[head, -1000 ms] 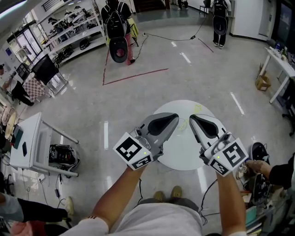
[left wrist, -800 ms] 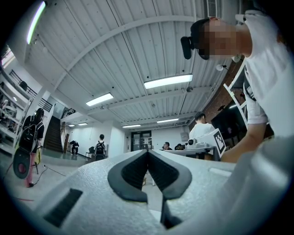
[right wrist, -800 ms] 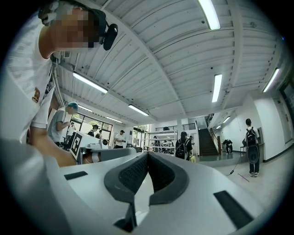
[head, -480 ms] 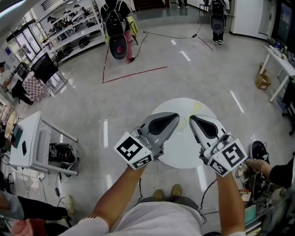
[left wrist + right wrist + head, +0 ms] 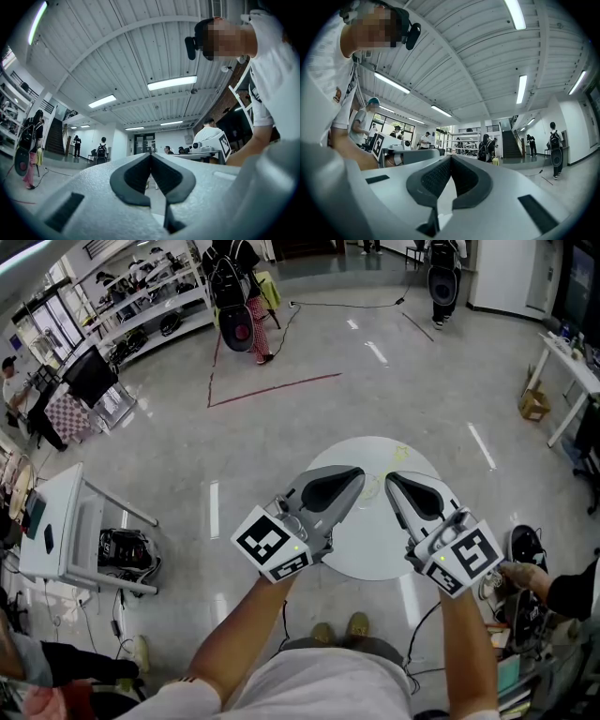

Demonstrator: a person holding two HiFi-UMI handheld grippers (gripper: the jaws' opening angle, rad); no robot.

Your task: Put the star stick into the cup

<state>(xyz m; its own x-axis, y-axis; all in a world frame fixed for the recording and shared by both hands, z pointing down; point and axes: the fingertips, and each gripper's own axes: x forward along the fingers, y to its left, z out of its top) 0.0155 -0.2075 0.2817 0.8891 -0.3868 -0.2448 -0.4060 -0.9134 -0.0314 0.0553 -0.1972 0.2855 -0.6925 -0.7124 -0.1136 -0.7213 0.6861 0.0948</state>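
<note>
1. The left gripper (image 5: 359, 474) and the right gripper (image 5: 390, 480) are being held side by side above a round white table (image 5: 375, 554), one in each hand, with their tips angled toward each other and pointing away from the person.
2. In the left gripper view, the dark pads (image 5: 136, 176) of the left gripper (image 5: 151, 157) are being pressed together along a single seam, and nothing is being gripped between them.
3. In the right gripper view, the right gripper (image 5: 451, 159) is likewise being shown with its jaws closed tip to tip, and nothing is being clamped there.
4. The star stick (image 5: 401, 457) is being seen as a small pale yellow shape lying on the far part of the table, just beyond the right gripper's tip, and it is being touched by neither gripper.
5. The cup (image 5: 372, 489) is being made out only as a faint clear ring on the table between the two gripper tips; its details are too faint to be told.
6. The marker cubes (image 5: 272, 547) are being carried at the near ends of the grippers, close to the person's wrists.
7. Both gripper views are being filled by the hall's ceiling and its strip lights (image 5: 171, 83).
8. A red line (image 5: 272, 392) is being seen on the grey floor (image 5: 281, 446), well beyond the table.
</note>
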